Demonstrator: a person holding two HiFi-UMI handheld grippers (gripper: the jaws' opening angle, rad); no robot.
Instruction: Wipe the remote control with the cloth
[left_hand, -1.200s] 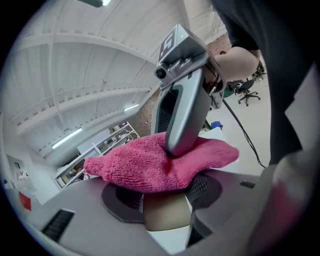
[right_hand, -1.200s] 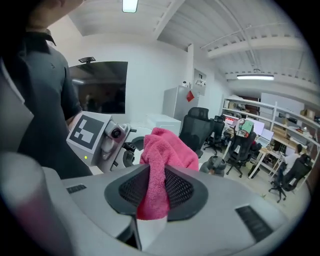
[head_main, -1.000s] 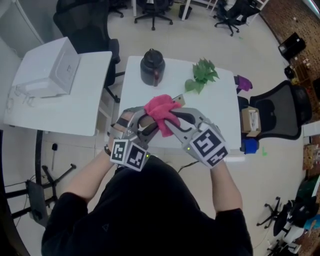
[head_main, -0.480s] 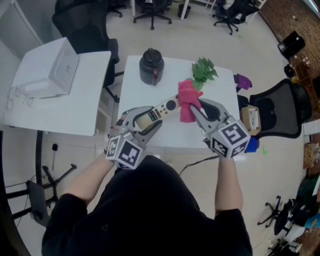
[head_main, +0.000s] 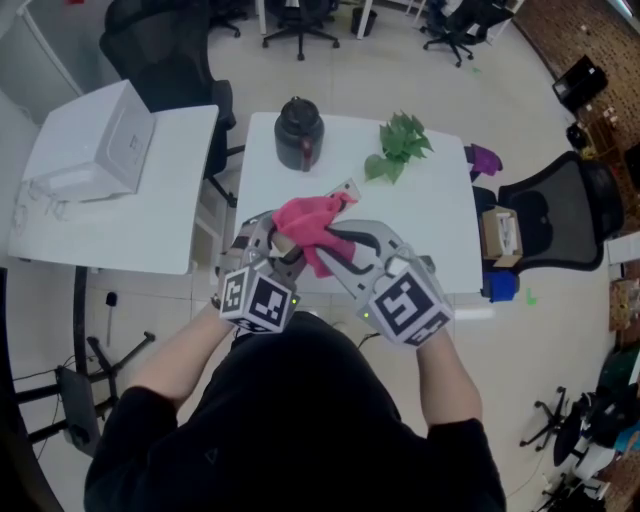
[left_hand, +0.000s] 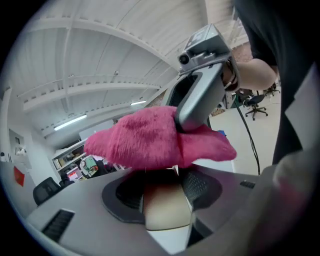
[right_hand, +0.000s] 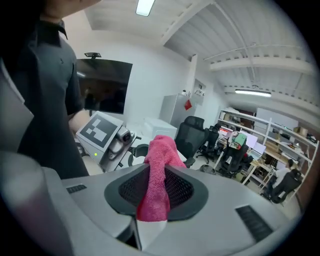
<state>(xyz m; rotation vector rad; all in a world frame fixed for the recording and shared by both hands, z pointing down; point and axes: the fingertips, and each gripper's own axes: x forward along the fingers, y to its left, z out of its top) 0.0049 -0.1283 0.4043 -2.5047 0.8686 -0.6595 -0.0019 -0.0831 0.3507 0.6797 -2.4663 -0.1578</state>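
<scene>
Your left gripper (head_main: 263, 236) clamps the remote control (left_hand: 166, 206) by 1 end above the surface (head_main: 430, 212), right gripper (head_main: 336, 246) pinching the cloth (head_main: 305, 218) draped over it; wiping too hard could lever the remote out and drop it.

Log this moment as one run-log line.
left gripper: shut on remote control | right gripper: shut on cloth | cloth: draped over remote control | phase: wiping
</scene>
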